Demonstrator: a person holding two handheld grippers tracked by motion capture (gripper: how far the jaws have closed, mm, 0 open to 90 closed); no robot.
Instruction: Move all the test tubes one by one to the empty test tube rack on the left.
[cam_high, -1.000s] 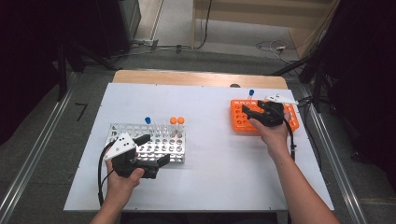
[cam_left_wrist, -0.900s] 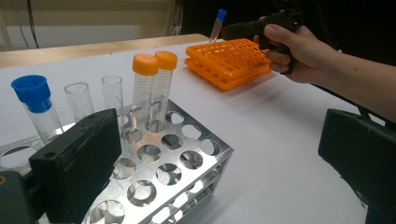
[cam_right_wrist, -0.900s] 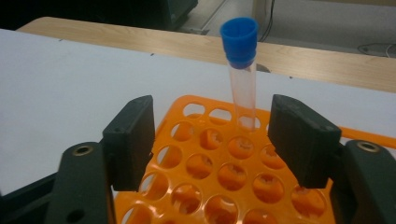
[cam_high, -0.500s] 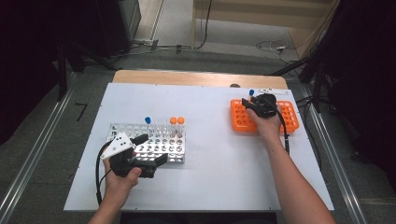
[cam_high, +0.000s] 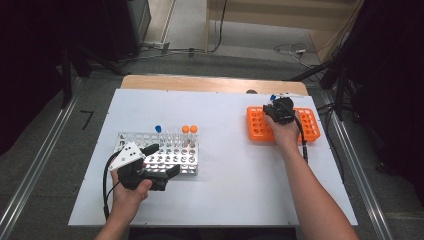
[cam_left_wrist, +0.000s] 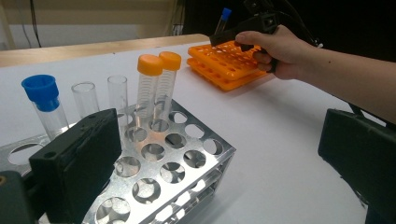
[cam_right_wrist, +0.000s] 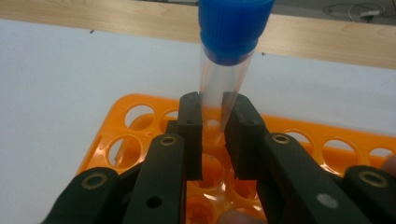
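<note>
Two racks stand on the white bench (cam_high: 225, 190): an orange tube rack (cam_high: 260, 125) under the right gripper (cam_right_wrist: 212, 123) and a metal tube rack (cam_left_wrist: 187, 154) at the left gripper (cam_high: 159, 161). The right gripper's jaws have just been closing and now clench one blue-capped test tube (cam_right_wrist: 224, 79), which rises upright between their tips above the orange rack's holes. The left gripper's jaws stand released, wide apart; one rests against the metal rack's near edge, the other is off beside it. Beyond those jaws the metal rack holds five tubes: one blue-capped tube (cam_left_wrist: 44, 105), two uncapped tubes (cam_left_wrist: 116, 93) and two orange-capped tubes (cam_left_wrist: 156, 84).
</note>
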